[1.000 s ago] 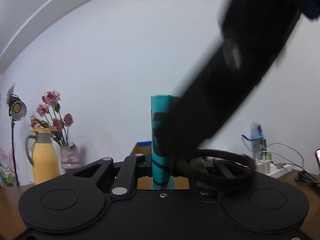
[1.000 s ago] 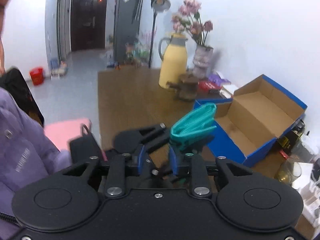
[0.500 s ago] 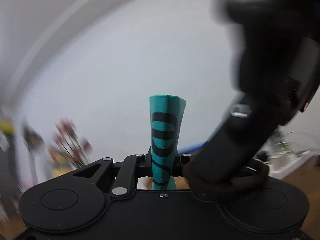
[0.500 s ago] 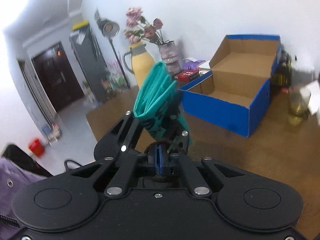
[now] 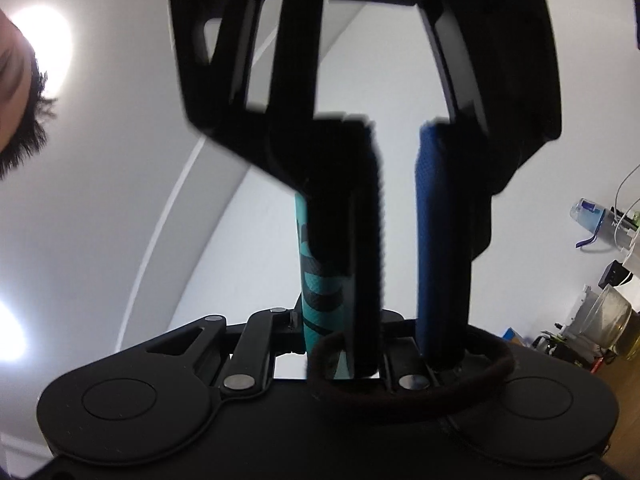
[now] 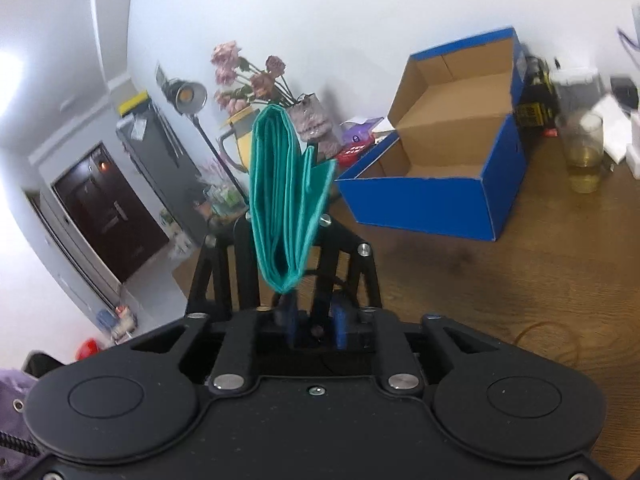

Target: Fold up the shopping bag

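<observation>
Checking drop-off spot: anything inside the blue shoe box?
Right wrist view: the blue shoe box is open, with bare cardboard on its back wall and part of its floor. Its front wall hides the near floor.

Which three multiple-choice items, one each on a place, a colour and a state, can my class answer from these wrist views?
1. The blue box stands: A on the wooden table; B on the floor; C on a chair.
2. The folded shopping bag is: A red; B teal; C white.
3. The box is: A taped shut; B crushed flat; C open.

Key: 1 A, its base rests on the brown wood; 2 B, every layer shows teal; 3 C, its cardboard inside is visible.
</observation>
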{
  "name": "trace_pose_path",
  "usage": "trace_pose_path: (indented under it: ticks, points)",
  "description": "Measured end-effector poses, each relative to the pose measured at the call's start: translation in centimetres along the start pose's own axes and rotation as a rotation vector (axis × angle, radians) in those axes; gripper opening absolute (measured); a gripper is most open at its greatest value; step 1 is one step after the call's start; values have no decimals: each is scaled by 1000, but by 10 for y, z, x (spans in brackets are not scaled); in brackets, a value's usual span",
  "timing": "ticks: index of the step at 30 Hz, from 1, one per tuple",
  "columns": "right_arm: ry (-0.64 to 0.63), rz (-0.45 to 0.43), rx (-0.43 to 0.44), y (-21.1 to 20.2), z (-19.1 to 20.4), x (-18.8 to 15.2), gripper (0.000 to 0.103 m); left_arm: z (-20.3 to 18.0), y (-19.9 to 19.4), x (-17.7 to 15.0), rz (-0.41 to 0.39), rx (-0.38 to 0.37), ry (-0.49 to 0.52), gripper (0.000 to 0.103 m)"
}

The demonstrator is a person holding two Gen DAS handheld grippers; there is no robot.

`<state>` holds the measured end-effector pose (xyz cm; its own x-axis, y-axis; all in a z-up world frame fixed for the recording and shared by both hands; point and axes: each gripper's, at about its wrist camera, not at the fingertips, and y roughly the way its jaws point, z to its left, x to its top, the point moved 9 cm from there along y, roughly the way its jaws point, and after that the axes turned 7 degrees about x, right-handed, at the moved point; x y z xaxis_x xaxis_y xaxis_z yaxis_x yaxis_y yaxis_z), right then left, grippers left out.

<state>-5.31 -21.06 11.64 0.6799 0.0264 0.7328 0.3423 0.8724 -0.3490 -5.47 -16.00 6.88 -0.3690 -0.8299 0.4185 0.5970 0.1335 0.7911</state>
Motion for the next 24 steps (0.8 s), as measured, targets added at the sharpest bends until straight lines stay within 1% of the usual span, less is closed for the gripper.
trace_pose_path:
  ticks: [2,3,4,7,9,11,13,14,15,17,18,19,20,22,24]
  points:
    - [13,-18,8,2,-3,-3,32,-4,-7,5,-38,-8,5,14]
    - [17,-28,11,2,-4,-4,32,-5,-10,7,-47,-10,5,14]
    - [20,-47,13,1,-4,-4,31,-6,-11,6,-40,-18,-3,15]
    - [21,-148,23,-11,-7,-5,31,-9,-8,0,21,-41,-1,15]
    - [5,-249,42,-23,-7,-4,32,-13,-7,-8,53,-61,15,15]
    - [1,-335,73,-30,-8,-4,33,-16,-11,-9,44,-91,15,15]
    - [12,-396,100,-34,-9,-8,34,-19,-17,-6,27,-114,27,15]
    - [21,-420,104,-35,-10,-9,38,-21,-19,-5,25,-129,33,15]
    - [30,-437,99,-35,-12,-11,38,-21,-15,-11,28,-157,42,15]
    - [55,-451,82,-32,-19,-13,38,-28,-17,-14,38,-239,56,15]
    - [74,-454,82,-30,-23,-14,38,-30,-20,-11,26,-255,59,15]
    - [97,-459,79,-29,-29,-14,38,-32,-17,-21,0,-259,64,15]
    - [116,-471,76,-30,-34,-15,35,-32,-18,-19,-24,-268,68,15]
    - [132,-489,70,-33,-42,-16,34,-31,-23,-11,-63,-279,69,15]
    - [135,-504,57,-36,-47,-18,35,-32,-28,-11,-80,-291,77,15]
